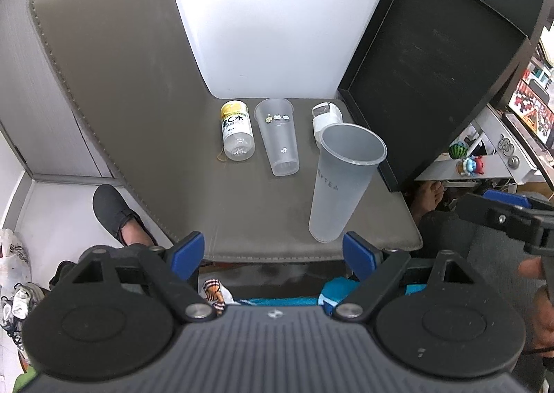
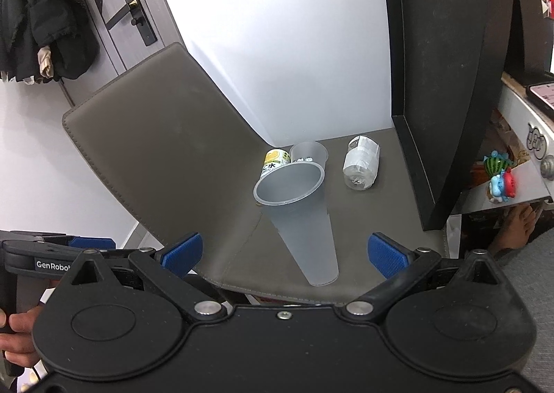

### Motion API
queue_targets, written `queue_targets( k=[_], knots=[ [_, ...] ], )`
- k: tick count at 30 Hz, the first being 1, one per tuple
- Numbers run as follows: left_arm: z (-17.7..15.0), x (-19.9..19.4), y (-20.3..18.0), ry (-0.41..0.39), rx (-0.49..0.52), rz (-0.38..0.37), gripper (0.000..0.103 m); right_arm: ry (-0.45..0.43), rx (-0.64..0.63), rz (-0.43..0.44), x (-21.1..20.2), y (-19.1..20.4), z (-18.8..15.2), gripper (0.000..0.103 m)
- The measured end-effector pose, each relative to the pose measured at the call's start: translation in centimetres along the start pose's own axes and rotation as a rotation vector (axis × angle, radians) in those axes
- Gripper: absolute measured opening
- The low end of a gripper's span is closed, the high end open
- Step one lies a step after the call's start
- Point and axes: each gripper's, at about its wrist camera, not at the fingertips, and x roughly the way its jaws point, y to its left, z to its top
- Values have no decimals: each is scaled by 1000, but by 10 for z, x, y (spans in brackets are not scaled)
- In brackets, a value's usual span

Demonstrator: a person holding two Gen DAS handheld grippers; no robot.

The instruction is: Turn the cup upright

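A tall frosted plastic cup (image 1: 337,185) stands upright on the grey chair seat (image 1: 242,213) near its front edge; it also shows in the right wrist view (image 2: 301,216). A second clear cup (image 1: 278,137) lies on its side further back, partly hidden behind the standing cup in the right wrist view (image 2: 309,152). My left gripper (image 1: 273,253) is open and empty, just in front of the seat edge, left of the standing cup. My right gripper (image 2: 284,253) is open and empty, with the standing cup between and beyond its fingers.
A yellow-capped bottle (image 1: 236,131) and a white-labelled bottle (image 1: 325,118) lie on the seat at the back. A black tray (image 1: 432,81) leans against the right side. The chair back (image 1: 114,74) rises at left. A shelf with toys (image 1: 467,157) stands at right.
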Motion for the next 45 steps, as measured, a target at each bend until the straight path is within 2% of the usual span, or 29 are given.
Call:
queue_targets(
  k=[12, 45],
  knots=[
    [-17, -14, -3, -8, 8, 1, 86, 26, -32, 0, -12, 7, -7, 103],
    [-20, -16, -1, -6, 3, -5, 86, 38, -54, -5, -13, 12, -12, 103]
  ],
)
